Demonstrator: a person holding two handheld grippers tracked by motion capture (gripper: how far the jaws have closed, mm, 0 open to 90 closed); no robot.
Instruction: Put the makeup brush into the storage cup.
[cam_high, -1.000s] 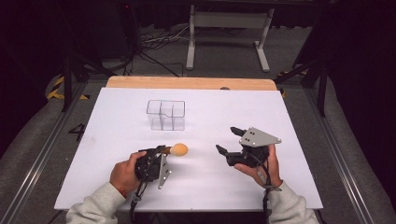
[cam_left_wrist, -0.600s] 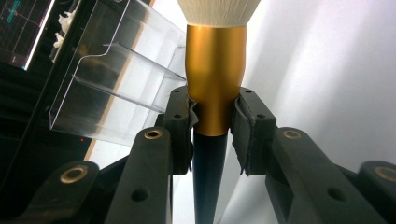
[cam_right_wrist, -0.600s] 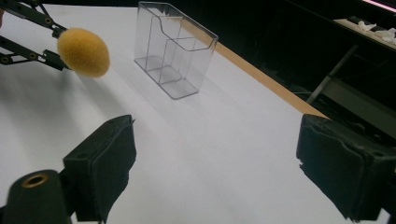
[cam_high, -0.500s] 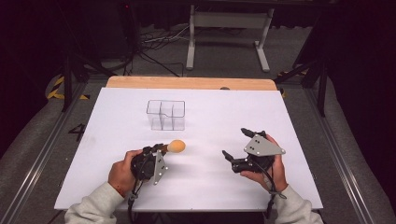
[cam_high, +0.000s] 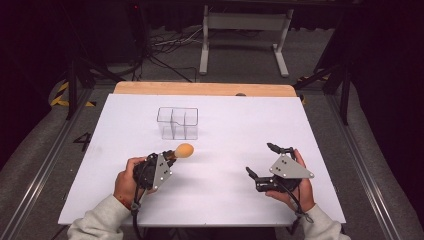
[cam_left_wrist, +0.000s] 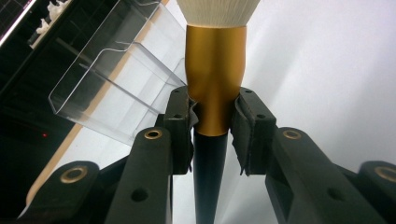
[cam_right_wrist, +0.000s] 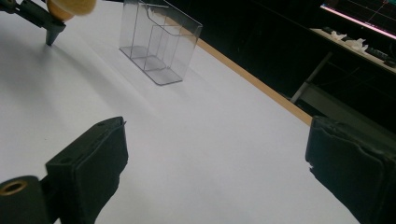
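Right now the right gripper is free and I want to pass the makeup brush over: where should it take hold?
Grip the black handle below the left gripper's pads, coming from the tail end. The left jaws already clamp the gold ferrule, and the bristle head is soft. The handle is slim and tapering, so the right gripper's open jaws should close squarely across it.

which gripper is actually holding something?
The left gripper: its jaws are clamped on the makeup brush. The right gripper stands wide open with nothing between its jaws.
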